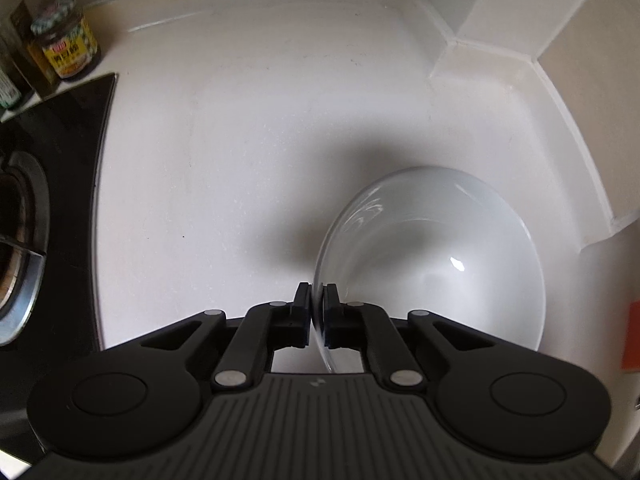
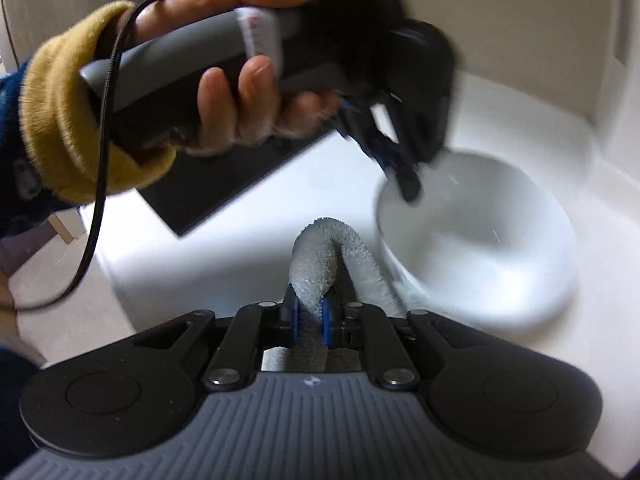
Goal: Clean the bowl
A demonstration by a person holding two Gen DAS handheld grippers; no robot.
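Left wrist view, far left: gas burner (image 1: 16,248) set in a black hob (image 1: 68,152), with a yellow-labelled jar (image 1: 66,42) behind it against the wall. White countertop (image 1: 224,160) fills the middle.

Your left gripper (image 1: 317,314) is clamped narrow on the rim of the white bowl (image 1: 440,256), one pad on each side of the wall. The bowl sits right of centre, close to the corner where the counter meets the wall; I can't tell if its base is touching the counter. An orange item (image 1: 631,336) shows at the right edge, too cropped to identify.

Right wrist view, left side: your left hand (image 2: 240,92), yellow cuff (image 2: 68,116) at the wrist, wraps the grey handle of the left gripper, with a black cable (image 2: 100,168) hanging from it. Its fingers meet the bowl (image 2: 488,248) rim at the near-left side; this part is motion-blurred.

Centre: your right gripper (image 2: 311,316) is pinched on a grey cloth (image 2: 324,256). The cloth loops up out of the jaws and its far end drops just beside the bowl's outer wall; contact not resolvable.
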